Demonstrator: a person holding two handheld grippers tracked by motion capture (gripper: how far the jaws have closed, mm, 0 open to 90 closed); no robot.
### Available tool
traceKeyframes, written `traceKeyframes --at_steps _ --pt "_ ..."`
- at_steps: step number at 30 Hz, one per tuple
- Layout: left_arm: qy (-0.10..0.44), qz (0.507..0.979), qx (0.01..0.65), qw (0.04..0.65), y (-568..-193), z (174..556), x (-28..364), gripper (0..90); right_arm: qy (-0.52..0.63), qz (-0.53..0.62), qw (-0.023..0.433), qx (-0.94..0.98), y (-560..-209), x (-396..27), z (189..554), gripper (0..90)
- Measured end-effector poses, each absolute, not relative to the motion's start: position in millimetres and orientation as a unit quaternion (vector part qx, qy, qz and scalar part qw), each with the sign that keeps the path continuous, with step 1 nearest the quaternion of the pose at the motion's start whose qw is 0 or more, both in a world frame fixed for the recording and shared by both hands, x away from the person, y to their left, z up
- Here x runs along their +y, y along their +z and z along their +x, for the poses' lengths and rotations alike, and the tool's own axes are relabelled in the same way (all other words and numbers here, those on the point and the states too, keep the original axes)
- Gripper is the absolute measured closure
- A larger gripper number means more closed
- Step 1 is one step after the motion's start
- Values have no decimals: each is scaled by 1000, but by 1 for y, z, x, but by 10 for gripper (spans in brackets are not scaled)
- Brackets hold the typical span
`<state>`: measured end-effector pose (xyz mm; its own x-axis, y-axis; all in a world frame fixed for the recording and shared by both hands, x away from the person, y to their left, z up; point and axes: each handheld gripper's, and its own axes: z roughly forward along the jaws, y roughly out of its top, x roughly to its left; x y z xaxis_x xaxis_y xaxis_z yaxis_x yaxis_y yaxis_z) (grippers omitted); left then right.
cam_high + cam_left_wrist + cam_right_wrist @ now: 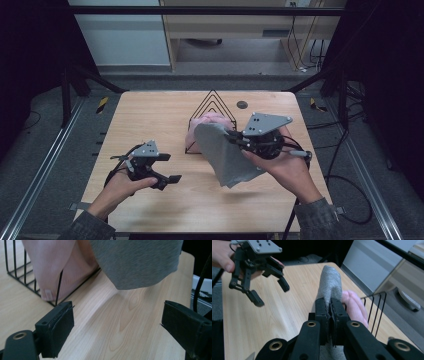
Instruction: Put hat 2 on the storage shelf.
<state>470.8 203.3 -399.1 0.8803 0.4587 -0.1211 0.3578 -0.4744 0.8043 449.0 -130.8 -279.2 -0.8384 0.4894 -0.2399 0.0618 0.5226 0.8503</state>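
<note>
Black jaws of the right hand-held gripper [331, 315], nearest the lens in the right gripper view, are pinched tight on an edge of a grey cloth [329, 285], which rises from between the pads and drapes away toward the far side of the surface [287, 315]. From the high view, the same grey cloth [225, 155] hangs in a loose sheet below the right hand-held gripper [235, 136], clear of the wood along most of its length, its lower corner near the surface. Behind it a pink cloth [207, 122] sits bunched in a black wire rack [212, 102] of nested triangles near the far middle of the surface. The left hand-held gripper [167, 170] waits well apart on the left, jaws spread wide and holding nothing; the left gripper view looks between its two pads [58, 327] at the grey cloth's hanging hem [135, 282].

The step appears to be lifting the grey cloth away from the rack so it can be spread or folded. Done well, that likely means keeping the pinch firm, raising the cloth until its hem swings free of the wires and the pink cloth, then bringing the open left jaws to an opposite corner before any pull, so the fabric tensions evenly rather than dragging the rack.
</note>
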Motion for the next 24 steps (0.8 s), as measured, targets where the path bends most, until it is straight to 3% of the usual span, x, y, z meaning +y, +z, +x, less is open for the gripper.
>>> traceKeyframes --at_steps 12,24 --pt "71 855 224 462 -382 489 189 114 481 150 229 833 -252 -114 456 860" --pt "77 849 227 471 -376 500 187 178 476 146 224 838 -252 -98 459 859"
